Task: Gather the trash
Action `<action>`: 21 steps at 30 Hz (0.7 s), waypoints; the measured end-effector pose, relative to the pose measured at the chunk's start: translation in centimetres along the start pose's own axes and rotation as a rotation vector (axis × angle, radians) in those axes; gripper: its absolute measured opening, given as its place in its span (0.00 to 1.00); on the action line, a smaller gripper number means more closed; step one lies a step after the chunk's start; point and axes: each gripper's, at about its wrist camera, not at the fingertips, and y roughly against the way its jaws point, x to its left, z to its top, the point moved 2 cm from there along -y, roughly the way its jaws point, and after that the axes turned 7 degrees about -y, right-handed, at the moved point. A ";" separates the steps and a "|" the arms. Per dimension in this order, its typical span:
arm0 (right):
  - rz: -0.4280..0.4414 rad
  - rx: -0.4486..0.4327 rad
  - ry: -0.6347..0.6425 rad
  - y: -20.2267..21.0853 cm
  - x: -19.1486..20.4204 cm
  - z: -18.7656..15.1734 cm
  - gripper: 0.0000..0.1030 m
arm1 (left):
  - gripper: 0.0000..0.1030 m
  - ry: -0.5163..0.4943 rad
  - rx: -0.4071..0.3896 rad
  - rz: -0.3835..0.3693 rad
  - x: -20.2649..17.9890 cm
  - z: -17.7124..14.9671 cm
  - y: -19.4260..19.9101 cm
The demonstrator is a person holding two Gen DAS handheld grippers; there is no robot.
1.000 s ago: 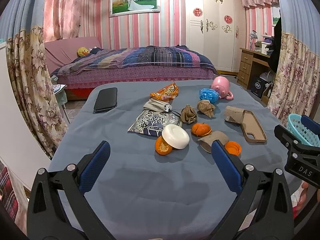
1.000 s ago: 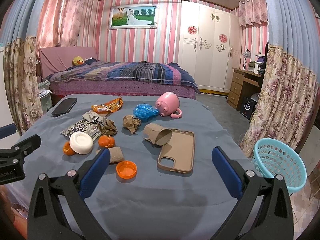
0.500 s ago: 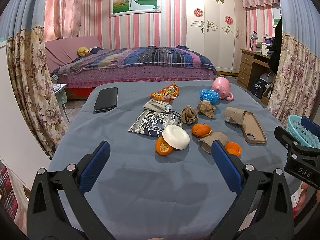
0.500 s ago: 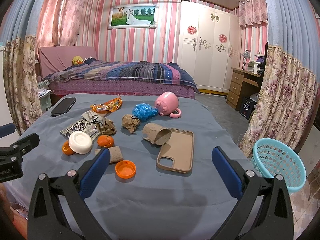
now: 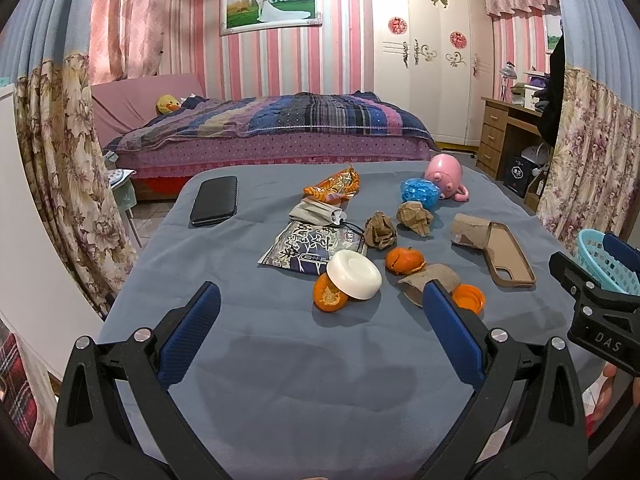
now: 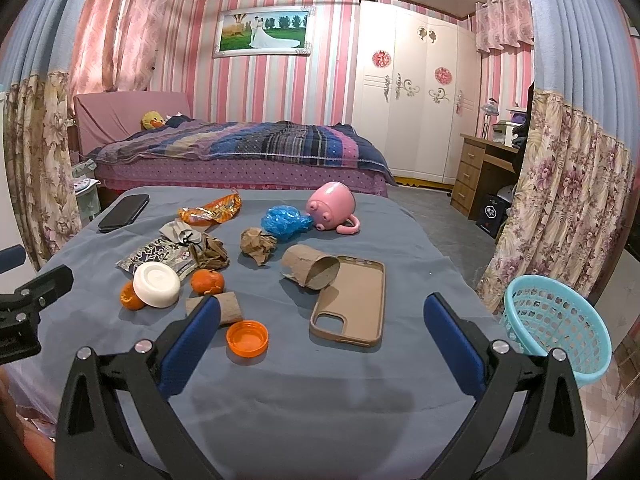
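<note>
Trash lies across the grey-blue table (image 5: 280, 380): an orange snack wrapper (image 5: 332, 188), a dark printed packet (image 5: 312, 246), crumpled brown paper (image 5: 380, 230), orange peels (image 5: 405, 260), a cardboard tube (image 6: 310, 267), an orange cap (image 6: 247, 337) and a blue plastic wad (image 6: 285, 221). A turquoise basket (image 6: 556, 326) stands off the table's right edge. My left gripper (image 5: 320, 322) hovers open before the white lid (image 5: 354, 274). My right gripper (image 6: 322, 330) hangs open near the cap and the phone case (image 6: 352, 306). Neither holds anything.
A black phone (image 5: 214, 205) lies at the far left of the table, a pink pig mug (image 6: 330, 206) on its side at the back. Beyond are a bed (image 6: 240, 156), a wardrobe (image 6: 416, 92) and a desk (image 6: 480, 172). Flowered curtains (image 5: 60, 168) flank both sides.
Both views have shifted only slightly; the right gripper drifted a little right, so the objects sit marginally further left. Nothing on the table moved.
</note>
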 end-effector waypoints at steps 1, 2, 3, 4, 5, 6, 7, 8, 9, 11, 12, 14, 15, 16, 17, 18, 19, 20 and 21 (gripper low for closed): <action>0.000 0.000 -0.001 0.0 0.0 0.0 0.96 | 0.95 0.000 0.001 -0.001 0.0 0.0 0.0; 0.000 0.000 -0.001 0.0 0.0 0.0 0.96 | 0.95 0.000 0.002 -0.001 0.0 0.0 -0.1; 0.000 0.000 -0.002 0.1 -0.1 0.0 0.96 | 0.95 0.001 0.002 -0.002 0.0 -0.1 -0.1; -0.001 0.000 -0.001 0.0 -0.1 0.0 0.96 | 0.95 0.003 0.003 -0.004 0.0 -0.1 -0.1; -0.002 0.000 0.000 0.0 -0.1 0.0 0.96 | 0.95 0.005 0.005 -0.006 0.0 -0.1 -0.1; 0.000 0.000 -0.001 0.0 -0.1 0.0 0.96 | 0.95 0.006 0.007 -0.005 0.0 -0.1 -0.2; 0.001 0.000 -0.002 0.0 -0.1 0.0 0.96 | 0.95 0.005 0.007 -0.003 0.0 -0.1 -0.2; 0.001 -0.002 -0.002 0.0 0.0 0.0 0.96 | 0.95 0.003 0.007 -0.002 0.0 -0.1 -0.2; 0.001 -0.002 -0.002 0.0 -0.1 0.0 0.96 | 0.95 0.001 0.006 -0.001 -0.1 -0.1 -0.1; -0.001 -0.001 -0.001 0.0 0.0 0.0 0.96 | 0.95 -0.001 0.006 -0.002 -0.1 -0.2 -0.2; 0.000 -0.001 -0.002 0.0 -0.1 0.0 0.96 | 0.95 -0.001 0.007 -0.002 -0.1 -0.2 -0.2; -0.001 -0.002 -0.003 0.0 -0.1 0.0 0.96 | 0.95 -0.002 0.007 -0.003 -0.2 -0.2 -0.1; -0.002 -0.002 -0.003 0.0 -0.1 0.0 0.96 | 0.95 -0.003 0.007 -0.003 -0.2 -0.2 -0.1; -0.001 -0.002 -0.002 0.0 -0.1 0.0 0.96 | 0.95 -0.002 0.007 -0.002 -0.2 -0.2 -0.1; -0.002 -0.002 -0.002 -0.1 -0.1 -0.1 0.96 | 0.95 -0.002 0.007 -0.002 -0.2 -0.2 -0.1; -0.002 -0.001 -0.002 -0.1 0.0 0.0 0.96 | 0.95 -0.002 0.008 -0.003 -0.2 -0.2 -0.1; -0.002 -0.001 -0.001 -0.1 0.0 0.0 0.96 | 0.95 -0.002 0.008 -0.003 -0.2 -0.2 -0.1; -0.003 -0.002 -0.002 -0.1 0.0 0.0 0.96 | 0.95 -0.002 0.008 -0.003 -0.2 -0.2 -0.1; -0.003 -0.003 -0.001 0.0 -0.1 0.0 0.96 | 0.95 -0.002 0.007 -0.002 -0.2 -0.2 -0.1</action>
